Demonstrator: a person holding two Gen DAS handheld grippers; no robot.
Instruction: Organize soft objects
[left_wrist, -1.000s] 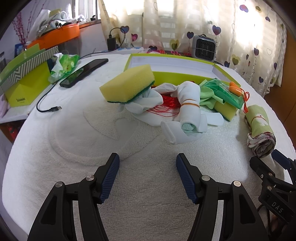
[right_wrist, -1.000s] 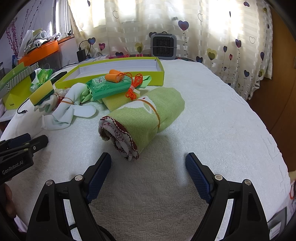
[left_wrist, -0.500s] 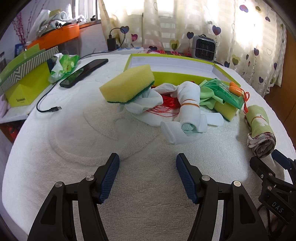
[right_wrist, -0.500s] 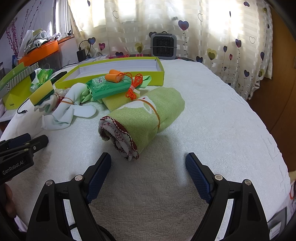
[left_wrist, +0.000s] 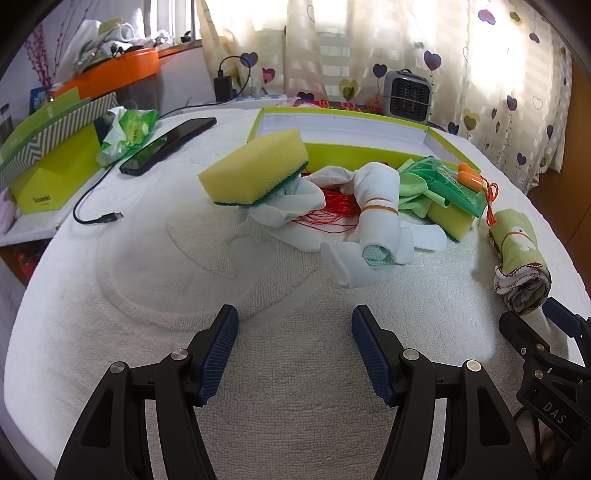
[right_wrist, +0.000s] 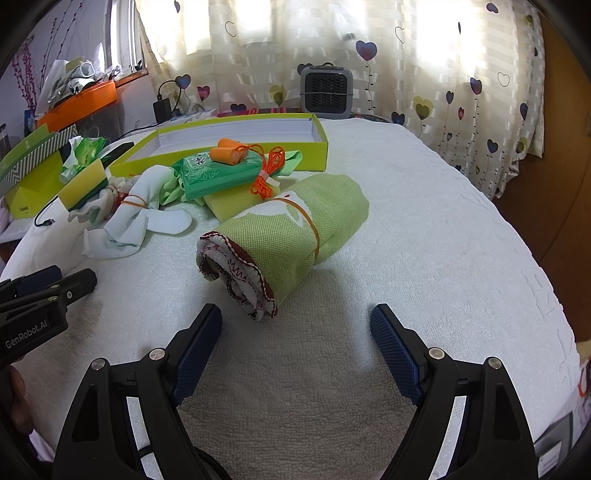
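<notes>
Right, your right gripper (right_wrist: 295, 350) is spread wide and empty, lined up just short of the rolled green towel (right_wrist: 284, 240). Go in square across the roll's middle, near the orange rubber band (right_wrist: 303, 218), so it won't unravel; the frilled end faces you. Your left gripper (left_wrist: 293, 349) is also wide and empty, hovering over bare white bedcover (left_wrist: 147, 280). Beyond lie the banded white sock bundle (left_wrist: 376, 221), yellow sponge (left_wrist: 255, 171) and open lime box (left_wrist: 343, 127).

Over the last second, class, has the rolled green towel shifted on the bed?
No. The rolled green towel lies at the same spot beside the lime box, untouched.
</notes>
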